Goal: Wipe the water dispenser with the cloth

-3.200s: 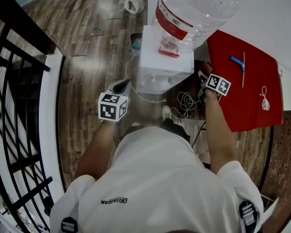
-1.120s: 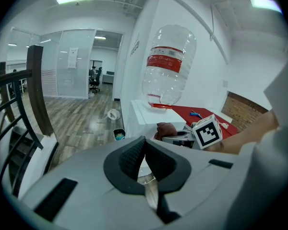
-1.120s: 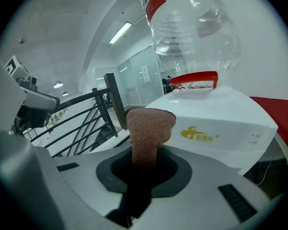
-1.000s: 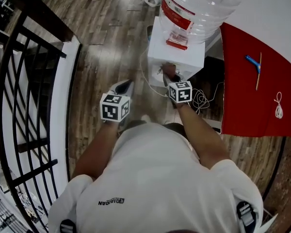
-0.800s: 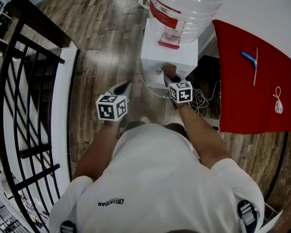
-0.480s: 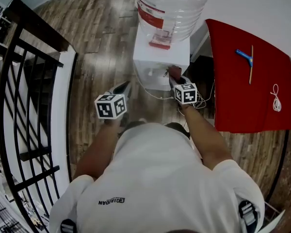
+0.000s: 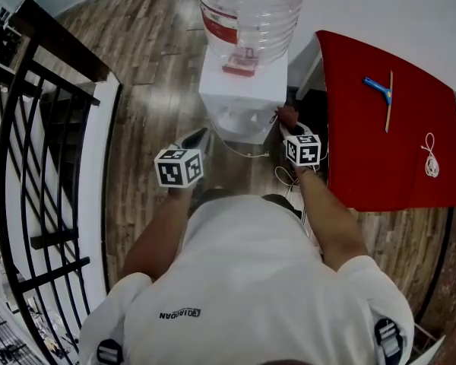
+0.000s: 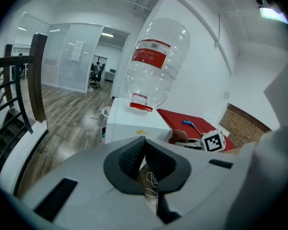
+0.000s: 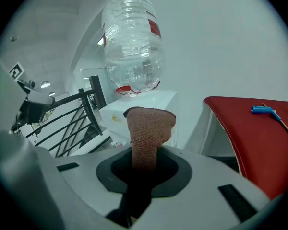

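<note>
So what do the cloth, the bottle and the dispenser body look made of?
Cloth: brownish knitted or woven fabric with a matte finish; a fine looped texture shows.
Bottle: probably clear, glossy plastic; it is see-through, with moulded ribs and highlights.
Dispenser body: smooth and white, likely plastic or painted metal; the look leaves it open.

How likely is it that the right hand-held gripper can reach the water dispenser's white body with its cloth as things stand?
Probably yes. The right hand-held gripper holds the cloth right beside the water dispenser, with nothing visible between them; the red tabletop stands off to the side.
</note>
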Motion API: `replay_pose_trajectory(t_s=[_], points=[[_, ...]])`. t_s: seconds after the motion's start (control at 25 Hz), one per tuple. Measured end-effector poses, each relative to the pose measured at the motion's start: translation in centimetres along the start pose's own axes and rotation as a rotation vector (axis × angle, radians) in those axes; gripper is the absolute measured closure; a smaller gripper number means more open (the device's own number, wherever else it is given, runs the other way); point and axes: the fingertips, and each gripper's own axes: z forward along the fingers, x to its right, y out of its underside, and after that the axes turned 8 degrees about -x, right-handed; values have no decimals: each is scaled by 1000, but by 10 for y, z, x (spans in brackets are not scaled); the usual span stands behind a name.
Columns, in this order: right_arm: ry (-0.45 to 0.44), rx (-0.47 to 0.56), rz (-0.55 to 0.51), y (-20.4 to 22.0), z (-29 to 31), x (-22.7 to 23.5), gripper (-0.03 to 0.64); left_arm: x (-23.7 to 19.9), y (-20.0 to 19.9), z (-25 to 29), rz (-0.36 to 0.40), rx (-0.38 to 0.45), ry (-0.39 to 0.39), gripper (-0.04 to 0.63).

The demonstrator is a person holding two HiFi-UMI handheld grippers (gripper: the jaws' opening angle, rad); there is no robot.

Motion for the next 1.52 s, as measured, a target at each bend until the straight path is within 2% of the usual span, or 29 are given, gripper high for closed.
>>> replay_pose_trajectory(t_s=[0.36, 0.52, 0.68, 0.92, 1.16, 1.52], points=[[10, 16, 34, 19, -36, 24, 561, 31, 14, 5, 23, 19, -10, 606], [-7, 36, 103, 25, -60, 20, 560, 41, 21, -5, 43, 16, -17, 606], [-89, 51, 138, 19, -90, -9, 561, 39, 16, -30, 70, 32, -43, 606], [-243, 95, 82, -14, -126, -81, 560, 26, 5, -71, 83, 91, -58, 606], [-326, 116, 16, -54, -122, -166, 560, -20, 2, -108, 80, 125, -65, 606], [-348, 81, 25, -83, -62, -295, 560, -153, -3, -168, 55, 143, -66, 606]])
